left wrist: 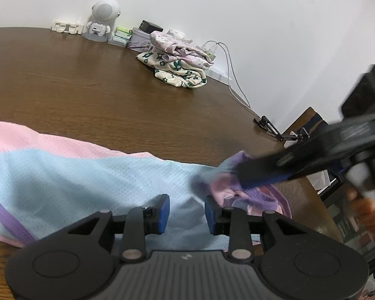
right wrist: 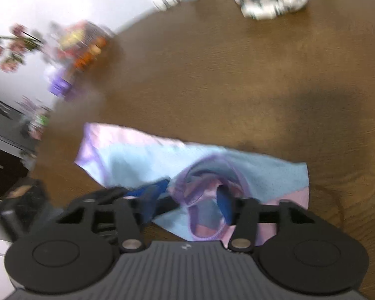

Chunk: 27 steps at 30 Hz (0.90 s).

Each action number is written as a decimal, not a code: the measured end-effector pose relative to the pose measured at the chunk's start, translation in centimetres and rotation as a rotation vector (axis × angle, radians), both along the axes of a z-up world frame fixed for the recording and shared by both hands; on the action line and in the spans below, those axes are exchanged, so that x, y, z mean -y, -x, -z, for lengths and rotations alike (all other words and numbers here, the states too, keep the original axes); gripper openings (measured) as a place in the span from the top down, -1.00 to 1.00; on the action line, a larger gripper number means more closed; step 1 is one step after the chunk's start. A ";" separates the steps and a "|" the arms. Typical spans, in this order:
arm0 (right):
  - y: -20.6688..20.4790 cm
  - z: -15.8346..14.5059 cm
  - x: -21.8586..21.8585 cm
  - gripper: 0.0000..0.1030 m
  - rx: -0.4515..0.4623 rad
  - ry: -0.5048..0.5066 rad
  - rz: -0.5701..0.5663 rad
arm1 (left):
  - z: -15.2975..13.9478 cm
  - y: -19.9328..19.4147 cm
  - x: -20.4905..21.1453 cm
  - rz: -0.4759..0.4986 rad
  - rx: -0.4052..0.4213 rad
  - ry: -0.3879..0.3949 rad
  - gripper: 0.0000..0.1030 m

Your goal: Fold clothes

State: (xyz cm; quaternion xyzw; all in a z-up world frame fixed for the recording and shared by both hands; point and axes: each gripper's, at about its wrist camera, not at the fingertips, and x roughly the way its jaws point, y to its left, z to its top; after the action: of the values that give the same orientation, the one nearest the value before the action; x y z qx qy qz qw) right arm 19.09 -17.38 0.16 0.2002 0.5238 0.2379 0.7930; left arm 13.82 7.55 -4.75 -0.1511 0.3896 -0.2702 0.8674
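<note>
A pink, light blue and purple mesh garment (left wrist: 75,172) lies spread across the near part of the brown bench (left wrist: 112,87), with its pink band on the far side and a purple stripe running toward the near left corner.

The left tongs (left wrist: 187,211) hang low over the blue part of the garment. Their blue pads (left wrist: 164,212) stand a narrow way apart, with cloth showing in the gap below them; the pads do not press on it.

The right tongs (right wrist: 195,197) come in from the right at the bunched purple-edged end of the garment (right wrist: 207,187). In the right wrist view their blue pads (right wrist: 225,202) stand parted, one pad inside the purple-trimmed opening and the other outside it to the left, blurred. Cloth sits between them, but the pads do not appear to clamp it. In the left wrist view these tongs (left wrist: 260,172) are a dark blur lying across the crumpled end, with a hand (left wrist: 370,200) on the grip at the right edge.

At the far side of the bench sits a stack of folded clothes (left wrist: 175,60), white with dark green flowers below and pale purple print on top. Left of it, against the wall, stand a small white robot-shaped speaker (left wrist: 102,20) and some small boxes (left wrist: 121,36). White cables (left wrist: 227,57) run along the wall to the right of the stack.
</note>
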 end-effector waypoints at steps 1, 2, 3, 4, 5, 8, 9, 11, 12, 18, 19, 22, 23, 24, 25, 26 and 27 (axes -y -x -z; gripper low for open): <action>0.5 -0.8 0.7 -0.09 0.027 -0.035 -0.001 | 0.0 0.0 0.1 0.000 0.001 -0.002 0.43; 1.0 -1.6 1.4 -0.10 0.055 -0.071 -0.002 | -0.1 0.1 0.1 -0.001 0.003 -0.005 0.43; 1.7 -2.3 2.1 -0.10 0.085 -0.101 -0.004 | -0.1 0.1 0.2 -0.002 0.005 -0.008 0.43; 2.3 -2.7 2.8 -0.10 0.114 -0.104 -0.002 | -0.2 0.1 0.2 -0.004 0.006 -0.012 0.43; 2.9 -3.1 3.4 -0.10 0.143 -0.099 0.002 | -0.2 0.2 0.3 -0.010 0.008 -0.015 0.42; 4.5 -2.1 5.4 0.24 0.188 -0.015 0.023 | -0.8 0.5 0.4 -0.030 0.030 -0.029 0.45; 4.9 -1.3 6.1 0.48 0.191 0.014 0.033 | -1.1 0.6 0.5 -0.035 0.041 -0.027 0.46; 5.5 0.7 6.9 0.62 0.179 0.026 0.049 | -1.8 0.7 0.6 -0.042 0.067 -0.016 0.46; 5.7 1.5 7.1 0.63 0.180 0.013 0.050 | -2.3 0.8 0.9 -0.043 0.082 -0.015 0.50; 5.2 4.6 5.7 0.67 0.198 -0.054 0.010 | -4.0 1.2 3.4 -0.019 0.144 -0.045 0.54; 5.1 5.1 5.3 0.67 0.197 -0.052 0.009 | -3.9 1.2 3.7 -0.015 0.139 -0.054 0.54; 4.8 6.3 5.2 0.69 0.207 -0.097 0.024 | -3.6 1.1 4.5 -0.004 0.125 -0.069 0.54; 4.8 6.6 5.3 0.69 0.207 -0.112 0.031 | -3.7 1.1 4.6 0.002 0.130 -0.062 0.54; 4.8 6.8 5.5 0.69 0.206 -0.131 0.039 | -3.7 1.2 4.7 0.008 0.136 -0.054 0.54; 4.8 7.0 5.7 0.64 0.204 -0.149 0.044 | -3.8 1.2 4.8 0.014 0.141 -0.047 0.54; 5.0 7.0 6.0 0.61 0.210 -0.168 0.050 | -3.9 1.2 5.0 0.020 0.147 -0.039 0.54; 5.3 6.9 6.4 0.55 0.220 -0.187 0.057 | -4.2 1.4 5.2 0.035 0.165 -0.032 0.54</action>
State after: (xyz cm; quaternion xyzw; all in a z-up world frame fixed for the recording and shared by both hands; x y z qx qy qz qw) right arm 13.80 -23.73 -6.72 0.2609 0.4036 0.2837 0.8298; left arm 12.44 2.30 -0.52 -0.1075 0.3236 -0.2903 0.8941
